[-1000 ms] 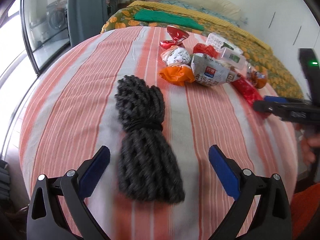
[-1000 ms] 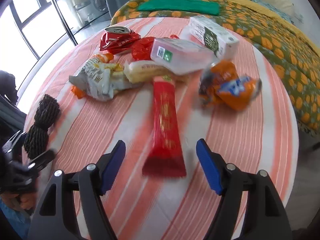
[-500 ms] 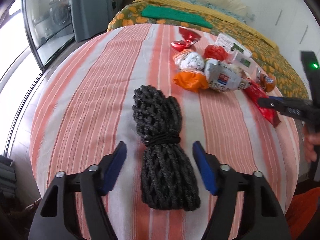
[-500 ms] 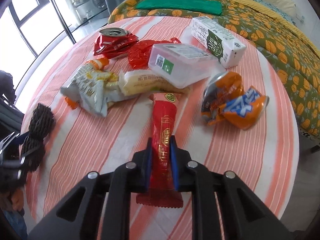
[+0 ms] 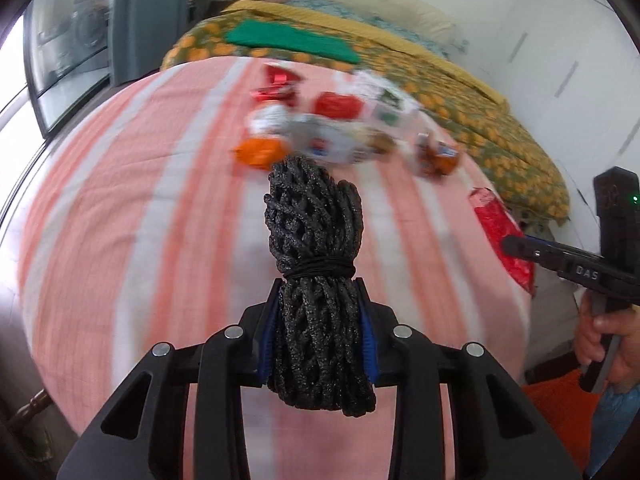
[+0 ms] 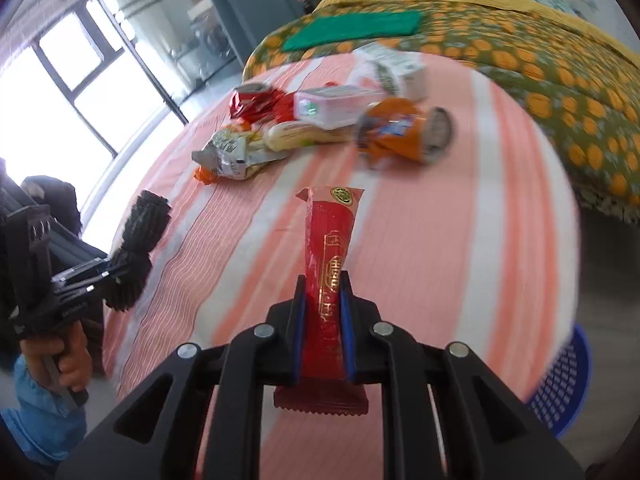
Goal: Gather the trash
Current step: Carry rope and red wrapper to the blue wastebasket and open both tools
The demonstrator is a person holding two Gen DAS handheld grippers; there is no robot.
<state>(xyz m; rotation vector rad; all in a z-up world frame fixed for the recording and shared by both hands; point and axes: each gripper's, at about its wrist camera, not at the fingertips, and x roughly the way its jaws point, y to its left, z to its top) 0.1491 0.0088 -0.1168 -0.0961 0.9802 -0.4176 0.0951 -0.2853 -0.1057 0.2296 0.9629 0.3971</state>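
Observation:
My left gripper [image 5: 319, 300] is shut on a black coiled rope bundle [image 5: 314, 240] and holds it above the striped tablecloth [image 5: 140, 208]. My right gripper [image 6: 323, 292] is shut on a long red snack wrapper [image 6: 330, 248] and holds it lifted off the cloth. The wrapper also shows in the left wrist view [image 5: 500, 240], and the rope bundle in the right wrist view [image 6: 138, 240]. A pile of trash lies at the far side: a silver snack bag [image 6: 228, 156], a crushed orange can [image 6: 400, 130], a clear plastic box [image 6: 332, 104], a white carton [image 6: 394, 68], a crushed red can [image 6: 250, 100].
A blue plastic basket [image 6: 560, 384] stands on the floor right of the table. A bed with an orange-patterned cover [image 6: 540, 52] and a green cloth [image 6: 352, 28] lies behind the table. Windows are at the left.
My left gripper closed on the rope bundle and lifted it. My right gripper, shut on the red wrapper, raised it off the cloth and swung toward the right.

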